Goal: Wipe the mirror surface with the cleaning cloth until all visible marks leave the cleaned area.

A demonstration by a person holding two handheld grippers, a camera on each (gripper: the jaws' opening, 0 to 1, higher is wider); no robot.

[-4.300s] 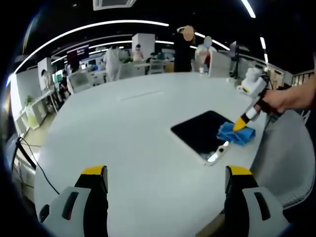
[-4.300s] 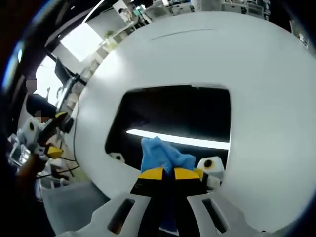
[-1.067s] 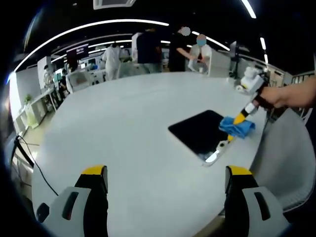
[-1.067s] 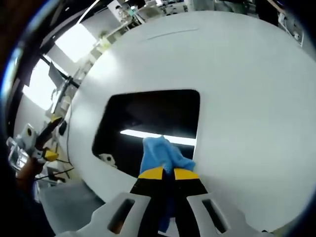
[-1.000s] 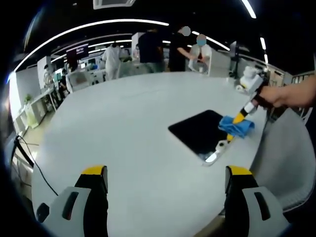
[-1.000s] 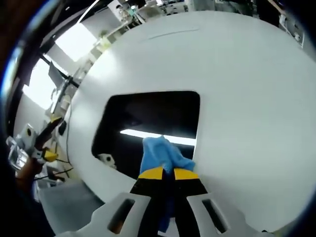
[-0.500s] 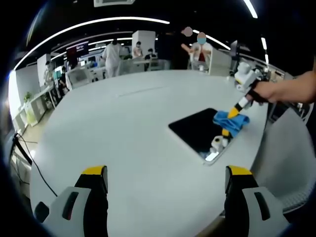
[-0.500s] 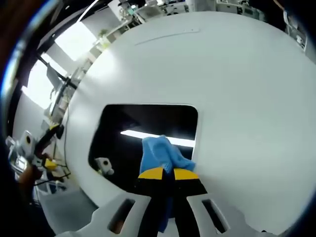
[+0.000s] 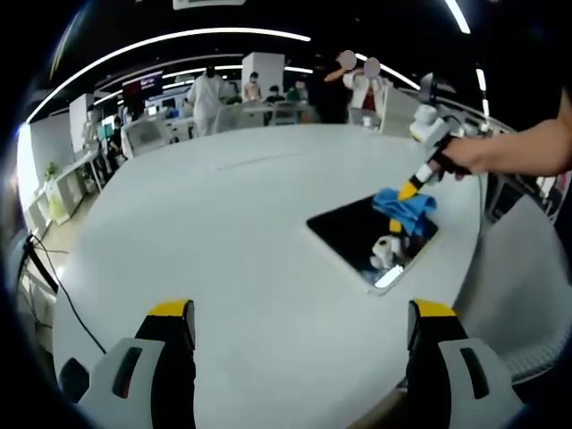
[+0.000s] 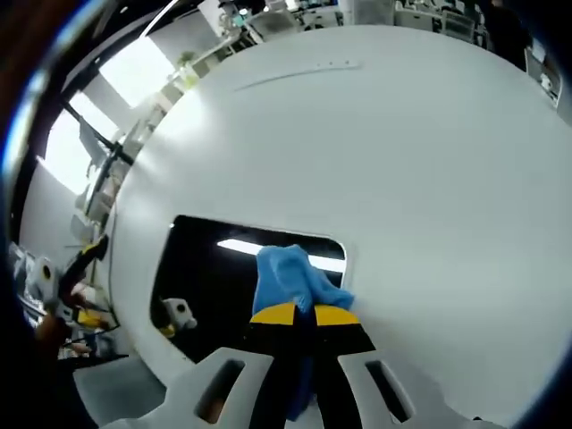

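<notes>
1. Near the tabletop's (image 9: 223,232) near edge, the left gripper (image 9: 299,326) hangs idle, jaws spread wide, holding nothing.
2. At the right edge, the mirror (image 9: 362,237) lies flat; the cleaning cloth (image 9: 404,207) has travelled further across it since a moment ago, so wiping is progressing.
3. The right gripper (image 10: 297,314) pinches the cloth tight.
4. No readable writing.

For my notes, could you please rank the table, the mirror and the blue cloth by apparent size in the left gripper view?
1. Table
2. Mirror
3. Blue cloth, held by the right gripper on the mirror.
</notes>
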